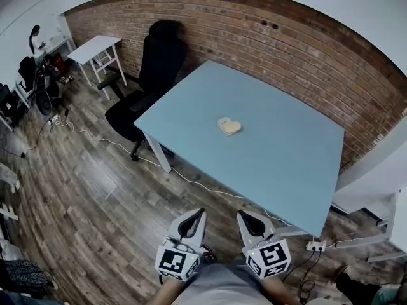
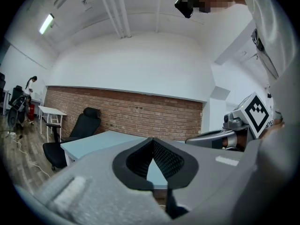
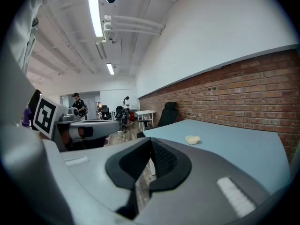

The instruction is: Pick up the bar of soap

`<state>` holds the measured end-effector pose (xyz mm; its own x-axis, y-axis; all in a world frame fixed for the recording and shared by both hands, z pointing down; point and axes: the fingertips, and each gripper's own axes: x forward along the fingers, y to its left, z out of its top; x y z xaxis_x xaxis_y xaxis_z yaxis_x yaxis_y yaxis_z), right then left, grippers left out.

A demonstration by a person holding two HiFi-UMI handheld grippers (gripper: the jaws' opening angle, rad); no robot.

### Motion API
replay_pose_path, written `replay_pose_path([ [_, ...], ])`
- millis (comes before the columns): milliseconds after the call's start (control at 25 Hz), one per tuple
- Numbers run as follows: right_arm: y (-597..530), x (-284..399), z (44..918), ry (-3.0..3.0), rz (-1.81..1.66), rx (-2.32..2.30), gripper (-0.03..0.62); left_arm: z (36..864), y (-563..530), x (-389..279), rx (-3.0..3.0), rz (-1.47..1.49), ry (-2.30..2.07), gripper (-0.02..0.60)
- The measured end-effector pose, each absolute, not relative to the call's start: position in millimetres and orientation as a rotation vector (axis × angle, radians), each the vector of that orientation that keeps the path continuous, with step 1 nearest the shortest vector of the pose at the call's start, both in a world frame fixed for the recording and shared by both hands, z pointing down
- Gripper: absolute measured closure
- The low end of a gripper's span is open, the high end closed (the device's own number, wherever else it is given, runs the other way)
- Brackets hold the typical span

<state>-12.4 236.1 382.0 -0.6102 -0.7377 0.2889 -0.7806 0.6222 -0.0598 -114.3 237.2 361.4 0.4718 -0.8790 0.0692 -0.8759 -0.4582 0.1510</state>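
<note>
Nearest the camera, short of the near corner of the light blue table (image 1: 286, 170), the person held both tools side by side over the wooden floor (image 1: 82, 202). The left gripper (image 1: 201, 212) had its jaws closed, tips meeting, with nothing between them; the opening behind its tips framed only a patch of the table's top. The right gripper (image 1: 241, 214) was likewise closed tip to tip and carried nothing. Each bore its marker cube on the end away from the table. Both pointed toward the table but stood well short of its edge, touching nothing.

Between the grippers and the table, a white cable (image 1: 191, 180) trailed across the floor along the table's near-left side. A power strip (image 1: 316, 246) lay on the floor just beside the table's near corner.

On the table, the bar of soap (image 1: 229, 126), pale cream, lay flat near the middle of the top, a little toward the far-left side. It sat alone and well apart from both grippers. The right gripper view showed it low on the tabletop, beyond that gripper's tips.

Beside the table's far-left corner stood a black office chair (image 1: 156, 68). A brick wall (image 1: 254, 30) ran along the table's far side. Farther left of the table, past the chair, stood a small white table (image 1: 95, 46), and beyond that a person (image 1: 35, 40) stood in the far corner.
</note>
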Motion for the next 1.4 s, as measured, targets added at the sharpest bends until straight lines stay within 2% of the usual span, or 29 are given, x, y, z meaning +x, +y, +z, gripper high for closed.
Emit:
replay_pose_path([
  [760,195,-31,394,-2.576,0.284,1.274,0.591,380,195,-134,2.533,-0.051,-1.483,0.577],
  [1400,105,-27,410,-2.565,0.338,1.249,0.591,400,103,-118,2.503,0.038,-1.448,0.577],
])
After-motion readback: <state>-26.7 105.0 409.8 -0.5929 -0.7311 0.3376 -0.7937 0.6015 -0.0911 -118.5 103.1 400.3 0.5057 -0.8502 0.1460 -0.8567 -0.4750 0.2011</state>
